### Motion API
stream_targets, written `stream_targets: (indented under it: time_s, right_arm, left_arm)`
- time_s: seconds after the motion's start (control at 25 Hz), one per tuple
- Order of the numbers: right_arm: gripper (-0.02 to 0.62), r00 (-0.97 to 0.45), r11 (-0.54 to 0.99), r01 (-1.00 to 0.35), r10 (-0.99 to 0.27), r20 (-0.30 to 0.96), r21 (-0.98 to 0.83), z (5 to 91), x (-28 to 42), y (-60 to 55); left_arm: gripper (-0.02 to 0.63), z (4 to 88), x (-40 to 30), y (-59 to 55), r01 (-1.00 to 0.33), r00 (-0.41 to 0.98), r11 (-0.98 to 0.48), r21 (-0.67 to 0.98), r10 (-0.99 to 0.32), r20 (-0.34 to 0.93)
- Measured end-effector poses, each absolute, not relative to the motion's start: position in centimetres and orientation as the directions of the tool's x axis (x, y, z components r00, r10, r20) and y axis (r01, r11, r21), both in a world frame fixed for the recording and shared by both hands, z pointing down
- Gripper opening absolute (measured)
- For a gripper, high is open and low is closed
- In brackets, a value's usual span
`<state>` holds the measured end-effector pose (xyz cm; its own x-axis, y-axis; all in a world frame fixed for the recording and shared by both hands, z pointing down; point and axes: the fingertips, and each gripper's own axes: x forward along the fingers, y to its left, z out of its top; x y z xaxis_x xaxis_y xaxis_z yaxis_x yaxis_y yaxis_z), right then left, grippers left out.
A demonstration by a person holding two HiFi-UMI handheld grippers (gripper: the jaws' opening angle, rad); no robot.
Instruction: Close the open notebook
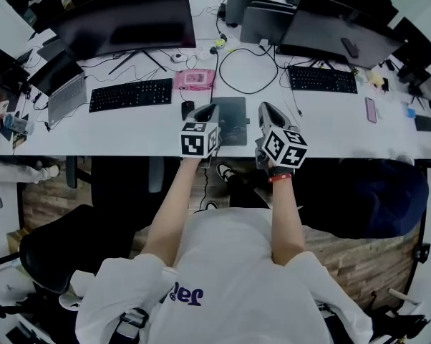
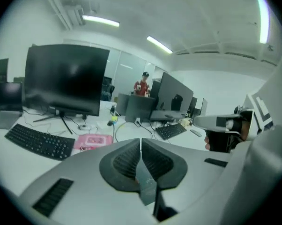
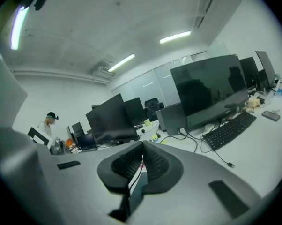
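Both grippers are up over the near edge of the desk (image 1: 129, 131), side by side, held out on the person's bare forearms. The left gripper (image 1: 207, 112) has its jaws pressed together with nothing between them; its own view (image 2: 141, 142) shows the ribbed pads meeting along one thin line. Same deal with the right gripper (image 1: 267, 110): jaws closed and empty in its own view (image 3: 142, 146). The notebook (image 1: 231, 120) lies flat on the desk in the gap between the two grippers, just right of the left one's tip and just left of the right one's. Only a dark cover is showing, so it looks shut (hard to be sure from that high up), and neither gripper is touching it. Just left of the left gripper's tip sits a small dark mouse (image 1: 187, 109). Ahead of that gripper is a pink case (image 1: 195, 79), with a black keyboard (image 1: 130, 94) off to its left and a big dark monitor (image 1: 126, 16) behind. From the left gripper's camera the right gripper (image 2: 225, 123) shows off to the side, well apart.
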<state>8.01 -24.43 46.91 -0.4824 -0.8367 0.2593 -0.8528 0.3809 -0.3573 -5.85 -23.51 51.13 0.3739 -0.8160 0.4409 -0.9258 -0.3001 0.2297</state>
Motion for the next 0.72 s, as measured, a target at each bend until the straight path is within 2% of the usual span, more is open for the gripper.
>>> stream_targets:
  time_s: [0.36,0.72]
  right_arm:
    - [0.014,-0.489,0.416,-0.854,-0.847,0.207,-0.313,44.5,6.4,-18.9]
    - [0.014,-0.454,0.404,-0.878,-0.874,0.176,-0.256,43.5,6.6,-14.2]
  left_arm:
    - [0.025,43.4,-11.4,-17.4,-0.955,0.28,-0.24,0.176,-0.925,0.257]
    - [0.023,42.3,-12.0,-12.4,-0.967,0.252,-0.236,0.1,-0.947,0.2]
